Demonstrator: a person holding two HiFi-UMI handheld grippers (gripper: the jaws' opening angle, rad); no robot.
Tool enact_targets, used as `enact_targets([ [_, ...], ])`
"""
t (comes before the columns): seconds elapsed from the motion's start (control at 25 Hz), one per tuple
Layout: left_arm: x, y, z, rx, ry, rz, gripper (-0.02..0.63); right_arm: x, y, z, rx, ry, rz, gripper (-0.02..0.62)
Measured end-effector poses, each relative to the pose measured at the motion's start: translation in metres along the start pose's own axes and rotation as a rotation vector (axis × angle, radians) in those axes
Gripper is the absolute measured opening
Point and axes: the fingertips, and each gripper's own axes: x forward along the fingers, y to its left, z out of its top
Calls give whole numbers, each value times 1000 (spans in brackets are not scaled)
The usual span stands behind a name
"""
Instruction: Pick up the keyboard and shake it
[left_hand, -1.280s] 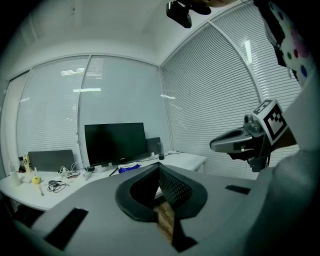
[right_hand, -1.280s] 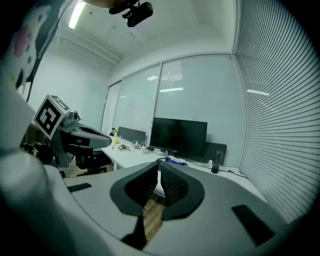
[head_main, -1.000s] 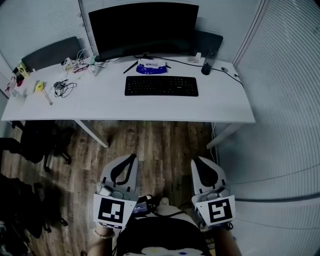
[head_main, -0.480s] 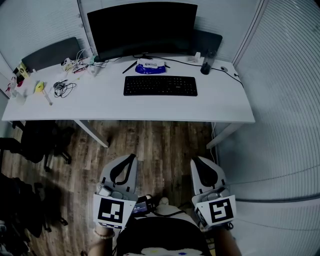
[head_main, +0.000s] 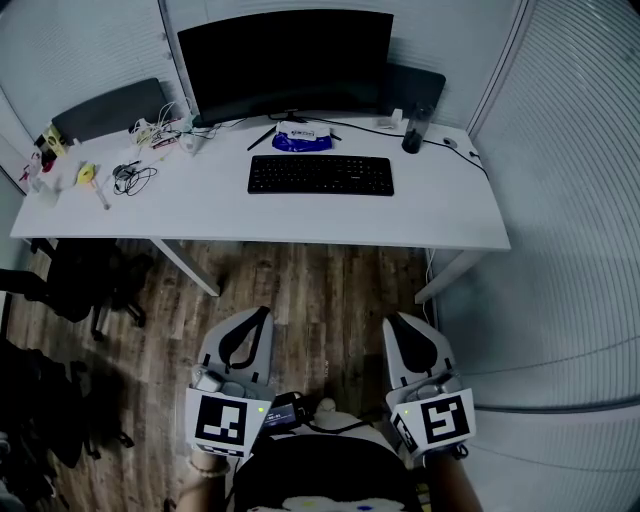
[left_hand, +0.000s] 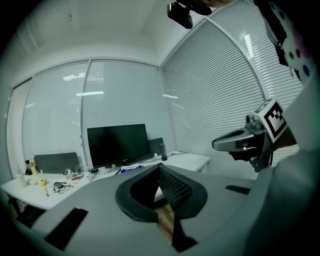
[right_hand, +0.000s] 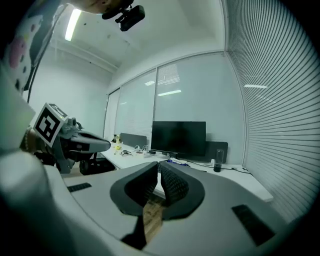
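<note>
A black keyboard (head_main: 320, 174) lies flat on the white desk (head_main: 250, 220), in front of the dark monitor (head_main: 286, 62). Both grippers hang well short of the desk, over the wooden floor close to the person's body. My left gripper (head_main: 262, 314) is shut with nothing in it, and its tips meet in the left gripper view (left_hand: 159, 166). My right gripper (head_main: 394, 320) is shut and empty too, its jaws touching at the tip in the right gripper view (right_hand: 157, 165). The keyboard is hidden behind the jaws in both gripper views.
A blue and white packet (head_main: 302, 137) lies behind the keyboard, and a dark tumbler (head_main: 412, 130) stands at the back right. Cables (head_main: 128, 176) and small items clutter the desk's left end. A black chair (head_main: 75, 285) stands under the desk's left side. Window blinds (head_main: 580, 180) run along the right.
The view has shifted slightly, so the desk sits a little lower and to the right in the frame. Both grippers stay shut and in about the same place.
</note>
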Motion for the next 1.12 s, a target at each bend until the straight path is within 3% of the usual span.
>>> enact_targets([
  [0.28,-4,-9,0,4,-19,45,17,-19,-18,-13,-43,13,-6,44],
  [0.6,3,-26,14,22,-44,34,17,-27,-26,-6,-77,-16,0,44],
  [1.12,29,-17,8,27,-39,30,17,-6,-39,-18,-74,8,-1,44],
])
